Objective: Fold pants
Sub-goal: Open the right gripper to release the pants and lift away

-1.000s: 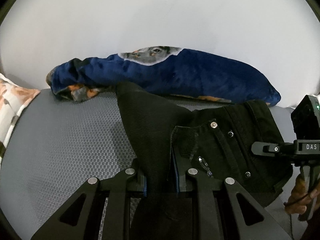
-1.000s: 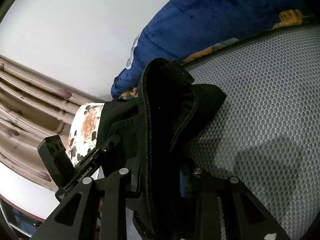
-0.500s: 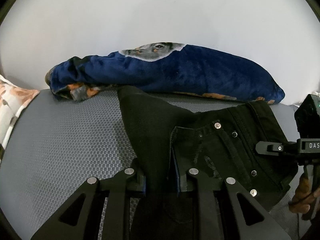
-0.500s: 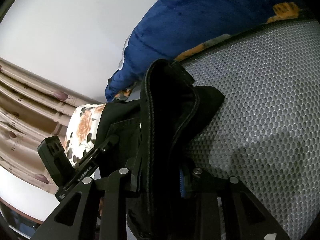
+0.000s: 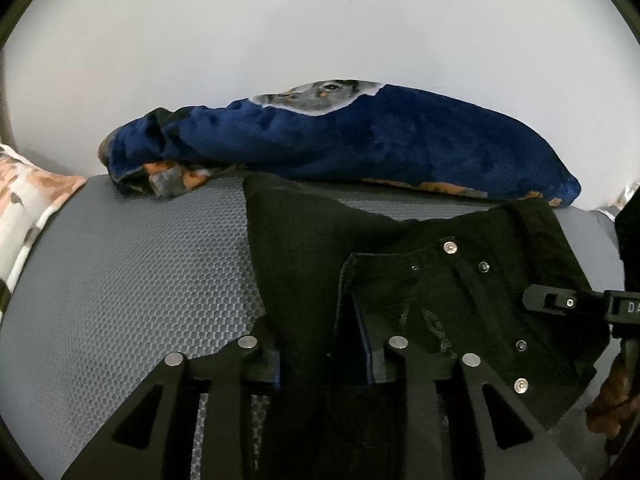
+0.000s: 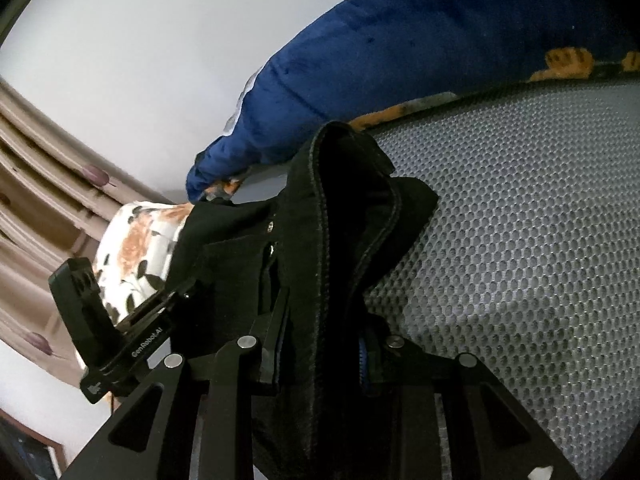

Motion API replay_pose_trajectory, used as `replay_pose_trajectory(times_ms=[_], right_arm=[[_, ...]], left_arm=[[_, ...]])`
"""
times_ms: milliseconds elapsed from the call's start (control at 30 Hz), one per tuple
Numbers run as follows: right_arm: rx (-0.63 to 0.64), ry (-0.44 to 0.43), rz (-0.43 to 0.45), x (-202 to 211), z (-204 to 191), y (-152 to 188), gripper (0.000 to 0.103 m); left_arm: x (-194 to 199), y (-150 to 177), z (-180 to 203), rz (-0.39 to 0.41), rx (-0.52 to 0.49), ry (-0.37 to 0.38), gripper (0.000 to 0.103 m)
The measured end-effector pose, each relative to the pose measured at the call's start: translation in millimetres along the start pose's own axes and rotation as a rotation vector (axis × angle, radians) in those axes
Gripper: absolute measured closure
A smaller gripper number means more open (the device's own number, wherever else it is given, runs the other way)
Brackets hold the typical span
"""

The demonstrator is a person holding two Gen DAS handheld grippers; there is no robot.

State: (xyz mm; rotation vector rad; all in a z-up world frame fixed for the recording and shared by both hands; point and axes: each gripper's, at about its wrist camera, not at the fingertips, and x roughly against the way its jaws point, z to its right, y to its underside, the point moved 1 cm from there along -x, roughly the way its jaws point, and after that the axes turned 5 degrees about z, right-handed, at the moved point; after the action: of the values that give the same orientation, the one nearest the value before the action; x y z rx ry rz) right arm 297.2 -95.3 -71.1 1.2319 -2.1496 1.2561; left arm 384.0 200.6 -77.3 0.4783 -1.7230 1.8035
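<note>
Black pants (image 5: 304, 248) lie spread on a grey mesh mat (image 5: 140, 280), waistband and rivets to the right. My left gripper (image 5: 322, 360) has its jaws opening, with a fold of the pants' cloth still lying loosely between them. In the right wrist view my right gripper (image 6: 320, 360) is shut on the bunched waistband of the pants (image 6: 340, 208), which stands up in a ridge above the mat (image 6: 520, 260). Only the right gripper's body (image 5: 560, 302) shows in the left wrist view, over the waistband's right end.
A rolled blue blanket (image 5: 380, 140) lies along the mat's far edge against a white wall. A floral pillow (image 5: 28, 200) sits at the left. A person's hand (image 5: 612, 404) shows at the lower right. Beige curtains (image 6: 40, 160) hang behind the pillow (image 6: 136, 248).
The left gripper's jaws have spread apart around the cloth. The pants have sunk and flattened onto the mat. The right gripper has tilted slightly while keeping its grip.
</note>
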Motion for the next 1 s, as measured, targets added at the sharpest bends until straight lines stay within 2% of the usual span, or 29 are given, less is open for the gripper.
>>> replay_pose_trajectory(times_ms=[67, 400, 500, 600, 667, 800, 833, 933, 1000], right_arm=[[0.009, 0.017, 0.009, -2, -2, 2, 0.077], [0.092, 0.118, 0.085, -9, -12, 13, 0.074], [0.12, 0.154, 0.106, -10, -17, 16, 0.07], [0.13, 0.184, 0.129, -12, -21, 18, 0.064], [0.129, 0.205, 0.148, -9, -19, 20, 0.053], [0.192, 0.282, 0.228, -1, -30, 27, 0.049], [0.23, 0.304, 0.262, 2, -37, 30, 0.045], [0.332, 0.357, 0.326, 8, -55, 38, 0.02], [0.337, 0.367, 0.343, 11, -56, 38, 0.019]], left_arm=[[-2, 2, -1, 0.003, 0.001, -0.014, 0.066], [-6, 8, -9, 0.007, 0.046, -0.043, 0.052], [-6, 9, -12, 0.01, 0.065, -0.074, 0.041], [-2, 11, -14, 0.031, 0.072, -0.122, 0.034], [0, 11, -12, 0.04, 0.061, -0.173, 0.024], [8, 11, -1, 0.085, 0.001, -0.283, 0.011], [10, 11, 1, 0.1, -0.016, -0.309, 0.007], [16, 11, 5, 0.135, -0.041, -0.336, 0.005], [20, 11, 6, 0.153, -0.049, -0.353, 0.005]])
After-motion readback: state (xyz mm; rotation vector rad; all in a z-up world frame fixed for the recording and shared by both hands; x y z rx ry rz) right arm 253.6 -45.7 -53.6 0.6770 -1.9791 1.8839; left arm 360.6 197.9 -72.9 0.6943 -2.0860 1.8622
